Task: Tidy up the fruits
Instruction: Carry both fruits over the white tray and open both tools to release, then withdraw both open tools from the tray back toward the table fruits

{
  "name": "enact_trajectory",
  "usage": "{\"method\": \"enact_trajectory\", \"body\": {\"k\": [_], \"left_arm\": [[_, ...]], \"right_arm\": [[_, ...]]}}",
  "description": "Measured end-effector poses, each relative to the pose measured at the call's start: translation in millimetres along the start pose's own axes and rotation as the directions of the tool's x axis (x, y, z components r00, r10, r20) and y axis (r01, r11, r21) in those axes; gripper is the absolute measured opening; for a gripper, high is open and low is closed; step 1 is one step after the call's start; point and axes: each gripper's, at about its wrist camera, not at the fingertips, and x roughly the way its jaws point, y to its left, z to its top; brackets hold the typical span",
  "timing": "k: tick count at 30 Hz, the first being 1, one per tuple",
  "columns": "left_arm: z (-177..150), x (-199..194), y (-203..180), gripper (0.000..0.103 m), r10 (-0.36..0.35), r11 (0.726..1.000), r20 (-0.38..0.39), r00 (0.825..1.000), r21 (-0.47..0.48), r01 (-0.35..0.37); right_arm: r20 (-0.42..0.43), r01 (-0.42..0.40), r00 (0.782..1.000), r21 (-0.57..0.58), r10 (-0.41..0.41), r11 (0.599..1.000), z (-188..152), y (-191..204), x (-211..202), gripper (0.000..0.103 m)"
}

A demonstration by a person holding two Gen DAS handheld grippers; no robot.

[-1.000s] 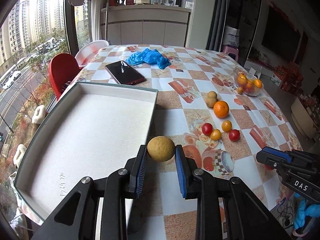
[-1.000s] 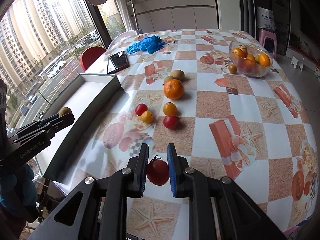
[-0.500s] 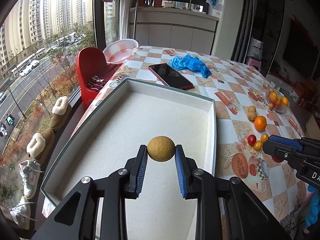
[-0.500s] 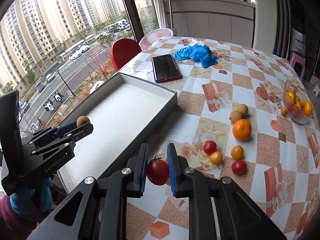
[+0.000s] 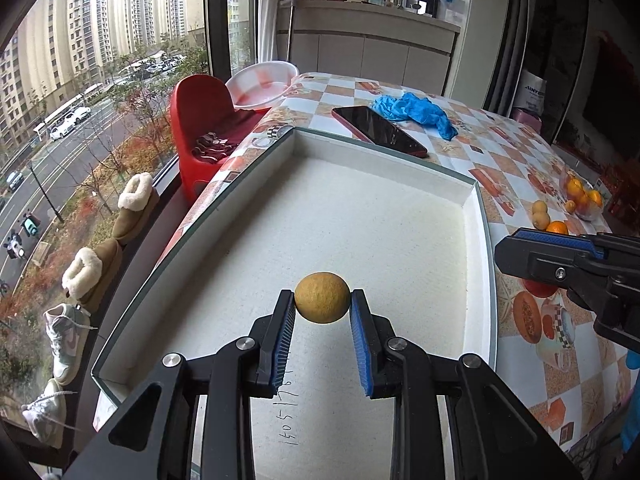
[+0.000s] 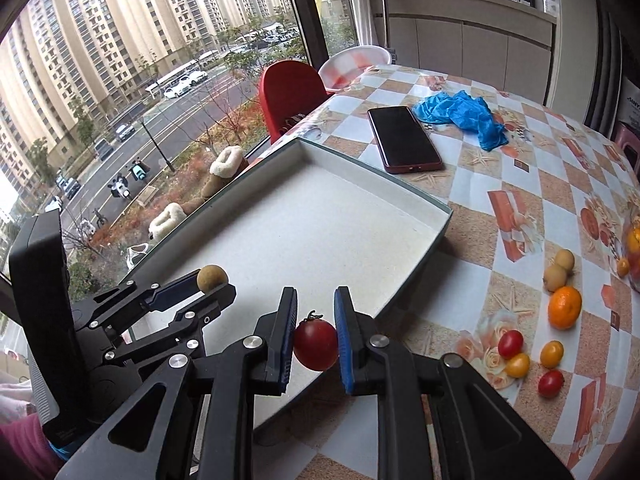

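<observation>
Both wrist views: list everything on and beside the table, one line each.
shallow white box tray: one, white inside, table's window side, empty
brown round fruit: one, in left gripper over tray
red tomato: one, in right gripper at tray's edge
loose fruits: seven, brown, orange, red, yellow, on the checked tablecloth
glass fruit bowl: one, far right
red-cased phone: one, beyond tray
blue crumpled glove: one, beside phone
red chair: one, by window
left gripper: shut on fruit
right gripper: shut on tomato

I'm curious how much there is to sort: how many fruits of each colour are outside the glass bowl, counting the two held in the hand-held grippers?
Brown fruit: 3
Red tomatoes: 3
Yellow tomatoes: 2
Orange fruit: 2
Total: 10
</observation>
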Motion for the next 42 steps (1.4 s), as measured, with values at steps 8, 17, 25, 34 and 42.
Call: {"method": "enact_trajectory", "body": {"k": [8, 17, 25, 34, 42], "left_arm": [[-6, 8, 4, 0.029, 0.007, 1.0, -0.022, 1.0, -0.006, -0.007], [-9, 10, -2, 0.029, 0.026, 0.999, -0.016, 1.0, 0.024, -0.025], [-10, -7, -12, 0.097, 0.058, 0.994, 0.092, 0.994, 0.082, -0.065], [-5, -11, -33, 0.097, 0.029, 0.991, 0.076, 0.997, 0.125, -0.039], [0, -25, -79, 0.097, -0.061, 0.978, 0.088, 0.994, 0.203, 0.042]], "right_arm": [[-0.032, -0.01, 0.999, -0.015, 0.009, 1.0, 1, 10, 18, 0.021], [-0.066, 0.0, 0.998, -0.014, -0.001, 1.0, 4, 9, 33, 0.023], [-0.034, 0.034, 0.999, -0.008, -0.035, 0.999, 6, 6, 24, 0.086], [0.044, 0.163, 0.985, 0.073, -0.167, 0.984, -1, -41, -16, 0.103], [0.033, 0.286, 0.951, 0.273, -0.306, 0.918, -29, -129, -56, 0.103]]}}
